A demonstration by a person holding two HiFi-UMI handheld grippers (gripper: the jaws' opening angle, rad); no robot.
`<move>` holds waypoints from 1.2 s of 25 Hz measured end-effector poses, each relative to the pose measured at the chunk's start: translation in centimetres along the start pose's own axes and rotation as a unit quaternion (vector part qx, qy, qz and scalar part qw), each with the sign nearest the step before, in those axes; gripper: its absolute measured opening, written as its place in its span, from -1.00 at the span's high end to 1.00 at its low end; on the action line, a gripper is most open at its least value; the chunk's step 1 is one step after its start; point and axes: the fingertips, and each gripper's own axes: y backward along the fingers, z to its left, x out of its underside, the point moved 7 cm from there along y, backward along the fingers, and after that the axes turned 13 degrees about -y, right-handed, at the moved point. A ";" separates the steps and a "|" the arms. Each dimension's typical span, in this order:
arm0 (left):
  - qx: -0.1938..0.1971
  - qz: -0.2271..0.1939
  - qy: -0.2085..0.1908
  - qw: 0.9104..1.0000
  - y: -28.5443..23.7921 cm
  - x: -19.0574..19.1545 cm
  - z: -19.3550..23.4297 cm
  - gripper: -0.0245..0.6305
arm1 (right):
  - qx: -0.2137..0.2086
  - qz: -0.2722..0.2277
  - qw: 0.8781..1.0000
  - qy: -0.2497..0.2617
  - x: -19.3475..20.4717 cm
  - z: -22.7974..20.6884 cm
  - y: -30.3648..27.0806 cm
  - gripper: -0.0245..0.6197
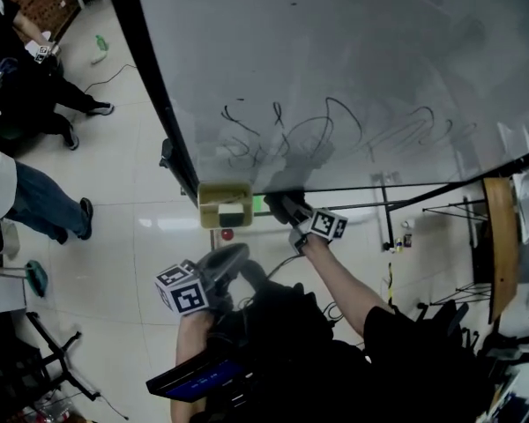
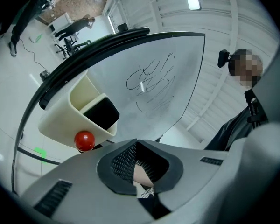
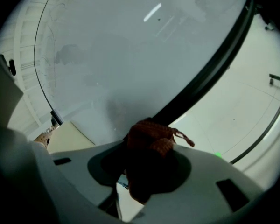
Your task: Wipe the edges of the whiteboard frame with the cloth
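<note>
Whiteboard top beyond the head view's edge, scribbles illegible

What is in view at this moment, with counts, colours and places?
whiteboard: one, grey-white with dark scribbles, fills the upper head view
frame: one, black, round the whiteboard
tray: one, cream, at the frame's lower corner
block: one, black, inside the tray
ball: one, red, just under the tray
cloth: one, orange-brown, bunched in the right gripper by the frame's bottom edge
bystanders: two, in dark and light clothes, on the floor at left
left gripper: one, grey, jaws together and empty, held below the tray
right gripper: one, grey, clamped on the cloth
</note>
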 end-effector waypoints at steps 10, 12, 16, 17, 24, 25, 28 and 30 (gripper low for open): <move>0.063 0.051 0.010 0.997 5.1 -1.8 0.8 0.95 | 0.053 -0.069 0.996 -0.013 2.0 0.6 -0.7 0.48; 0.068 0.057 0.016 0.996 5.2 -1.6 0.9 0.95 | 0.048 -0.069 0.996 -0.013 2.6 0.7 -1.0 0.48; 0.063 0.076 0.018 0.995 4.6 -1.7 1.6 0.95 | 0.023 -0.070 0.997 -0.021 3.5 1.0 -1.7 0.48; 0.060 0.079 0.017 0.995 4.4 -1.7 1.6 0.95 | 0.018 -0.068 0.997 -0.021 3.6 1.1 -1.9 0.48; 0.043 0.096 0.008 0.994 3.3 -1.3 2.5 0.95 | -0.024 -0.062 0.998 -0.013 4.4 1.5 -3.4 0.48; 0.042 0.100 0.009 0.994 3.3 -1.2 2.5 0.95 | -0.025 -0.063 0.998 -0.014 4.7 1.5 -3.4 0.48; 0.049 0.107 0.005 0.993 3.5 -1.7 2.6 0.95 | -0.028 -0.069 0.997 -0.021 5.4 1.5 -3.6 0.49; 0.059 0.114 0.001 0.992 3.5 -2.3 3.1 0.95 | -0.029 -0.077 0.996 -0.022 5.6 1.6 -3.7 0.48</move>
